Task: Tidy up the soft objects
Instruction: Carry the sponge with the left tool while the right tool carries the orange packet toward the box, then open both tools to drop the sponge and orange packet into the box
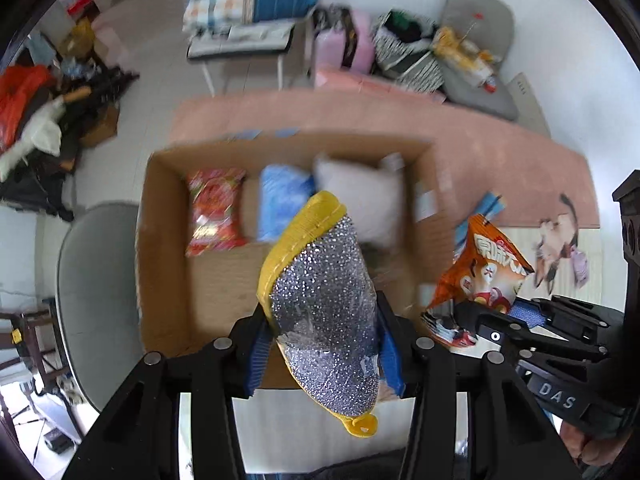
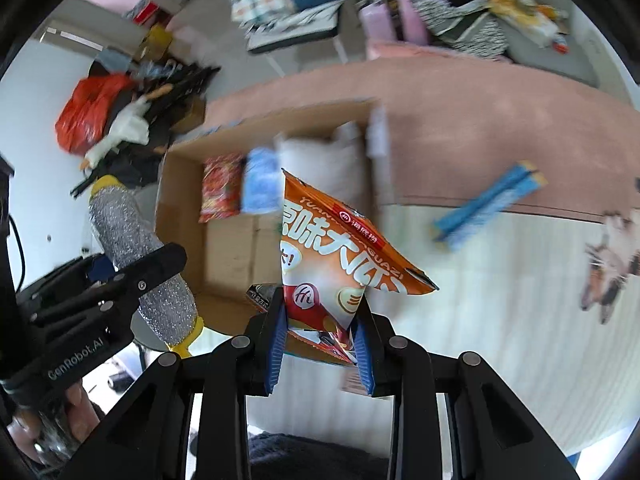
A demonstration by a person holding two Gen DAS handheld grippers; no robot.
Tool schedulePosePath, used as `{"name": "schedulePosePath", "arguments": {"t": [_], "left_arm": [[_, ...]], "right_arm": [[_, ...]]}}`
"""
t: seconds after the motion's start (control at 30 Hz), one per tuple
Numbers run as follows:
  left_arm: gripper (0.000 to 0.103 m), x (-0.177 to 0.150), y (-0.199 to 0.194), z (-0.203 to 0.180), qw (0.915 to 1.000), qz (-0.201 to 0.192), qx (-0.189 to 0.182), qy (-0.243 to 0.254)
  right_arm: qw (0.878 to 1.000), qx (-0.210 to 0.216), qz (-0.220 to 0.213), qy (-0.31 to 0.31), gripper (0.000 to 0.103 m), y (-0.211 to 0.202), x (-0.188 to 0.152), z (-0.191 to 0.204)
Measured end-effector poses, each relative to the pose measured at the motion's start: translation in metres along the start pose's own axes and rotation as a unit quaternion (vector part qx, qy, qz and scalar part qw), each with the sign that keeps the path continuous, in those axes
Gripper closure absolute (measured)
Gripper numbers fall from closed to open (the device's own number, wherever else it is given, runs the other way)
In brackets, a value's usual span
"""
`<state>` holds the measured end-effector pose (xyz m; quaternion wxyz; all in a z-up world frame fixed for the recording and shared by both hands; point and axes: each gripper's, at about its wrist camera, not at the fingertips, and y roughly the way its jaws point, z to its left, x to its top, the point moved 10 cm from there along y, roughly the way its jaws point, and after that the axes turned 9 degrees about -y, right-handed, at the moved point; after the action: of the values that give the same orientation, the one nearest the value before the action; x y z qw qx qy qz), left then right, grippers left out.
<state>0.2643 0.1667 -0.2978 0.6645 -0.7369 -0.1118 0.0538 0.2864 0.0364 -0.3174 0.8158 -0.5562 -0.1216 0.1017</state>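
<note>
I am in the carrying step: my left tool (image 1: 326,344) grips the silver scrubber (image 1: 326,300) above the near part of the cardboard box (image 1: 168,280), and my right tool (image 2: 320,344) grips the orange snack bag (image 2: 336,264) beside it. Next I must lower each into the free near floor of the box, then release.

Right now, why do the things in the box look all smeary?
Left wrist view: motion blur smears the cardboard box and its packets, while the held silver scrubber stays sharper. Right wrist view: the box blurs too, the orange snack bag reads clearly, and the fisheye bends edges.
</note>
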Motion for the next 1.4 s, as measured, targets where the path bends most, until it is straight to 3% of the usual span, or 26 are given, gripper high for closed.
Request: {"name": "schedulePosePath", "arguments": {"t": [0.1, 0.27, 0.43, 0.67, 0.7, 0.73, 0.77, 0.83, 0.93, 1.07, 1.3, 1.4], "left_arm": [[0.059, 0.003, 0.033, 0.031, 0.9989, 0.044, 0.013, 0.004], [0.059, 0.005, 0.095, 0.055, 0.9913, 0.131, 0.0, 0.013], [0.059, 0.004, 0.134, 0.066, 0.9845, 0.171, 0.006, 0.036], [0.057, -0.007, 0.158, 0.068, 0.9773, 0.211, -0.007, 0.017], [0.05, -0.008, 0.156, 0.067, 0.9767, 0.214, -0.016, 0.011], [0.034, -0.007, 0.152, 0.066, 0.9772, 0.211, -0.024, 0.007], [0.027, -0.005, 0.147, 0.067, 0.9787, 0.204, -0.026, 0.007], [0.011, -0.003, 0.132, 0.067, 0.9832, 0.181, -0.023, 0.012], [0.007, -0.004, 0.108, 0.067, 0.9886, 0.149, -0.011, 0.02], [0.001, -0.005, 0.072, 0.067, 0.9946, 0.101, 0.0, 0.021], [0.001, -0.008, 0.022, 0.07, 0.9996, 0.025, 0.015, 0.002], [0.001, -0.015, 0.006, 0.069, 0.9998, 0.005, 0.018, -0.007]], "right_arm": [[1.0, 0.0, 0.027, -0.007, 0.071, 0.041, 0.005, 0.031], [0.997, -0.007, 0.074, -0.005, 0.071, 0.104, 0.011, 0.057], [0.994, -0.018, 0.109, -0.016, 0.071, 0.143, 0.004, 0.074], [0.988, -0.026, 0.154, -0.011, 0.067, 0.177, -0.007, 0.081], [0.987, -0.026, 0.157, -0.007, 0.063, 0.178, -0.008, 0.08], [0.987, -0.027, 0.158, -0.006, 0.052, 0.177, -0.008, 0.081], [0.987, -0.029, 0.155, -0.004, 0.036, 0.174, -0.002, 0.076], [0.988, -0.035, 0.147, -0.005, 0.026, 0.166, -0.002, 0.074], [0.989, -0.049, 0.14, -0.005, 0.023, 0.148, -0.003, 0.069], [0.989, -0.093, 0.117, -0.017, 0.001, 0.118, -0.004, 0.061], [0.987, -0.147, 0.06, -0.019, 0.0, 0.063, -0.011, 0.04], [0.989, -0.141, 0.04, -0.016, 0.0, 0.044, -0.015, 0.046]]}}
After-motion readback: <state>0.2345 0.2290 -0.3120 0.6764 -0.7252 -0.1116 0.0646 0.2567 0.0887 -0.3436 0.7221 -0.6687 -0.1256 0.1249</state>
